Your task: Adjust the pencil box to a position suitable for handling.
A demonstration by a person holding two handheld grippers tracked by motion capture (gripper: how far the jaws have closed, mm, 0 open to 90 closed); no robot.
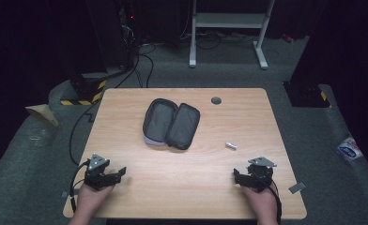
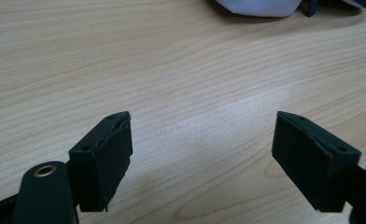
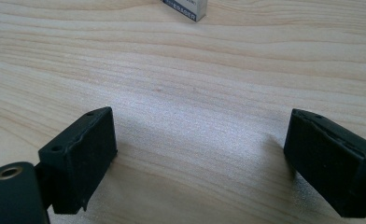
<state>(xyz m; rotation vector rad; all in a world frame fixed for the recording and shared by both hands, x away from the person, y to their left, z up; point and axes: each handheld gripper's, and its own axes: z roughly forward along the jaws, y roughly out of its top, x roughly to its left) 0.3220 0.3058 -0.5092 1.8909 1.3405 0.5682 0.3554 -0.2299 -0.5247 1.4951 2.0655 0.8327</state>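
An open pencil case lies on the light wooden tabletop, a little left of the middle and toward the far side. It is unzipped and spread flat like a book, two rounded halves side by side with dark grey lining facing up and a black zip rim running around each half. A pale, whitish edge shows under its near left corner; in the left gripper view the same pale fabric sits at the top edge, with a bit of dark blue beside it.

To the right of the case, well apart from it, lies a small white eraser — in the right gripper view it appears at the top edge as a white block in a sleeve printed with the word ERASER. A round grey grommet is set into the tabletop near the far edge.

The left hand-held gripper rests low at the near left corner of the tabletop, its jaws spread wide with bare wood between them. The right hand-held gripper sits at the near right corner, jaws likewise wide apart and holding nothing. Both are well apart from the case and the eraser.
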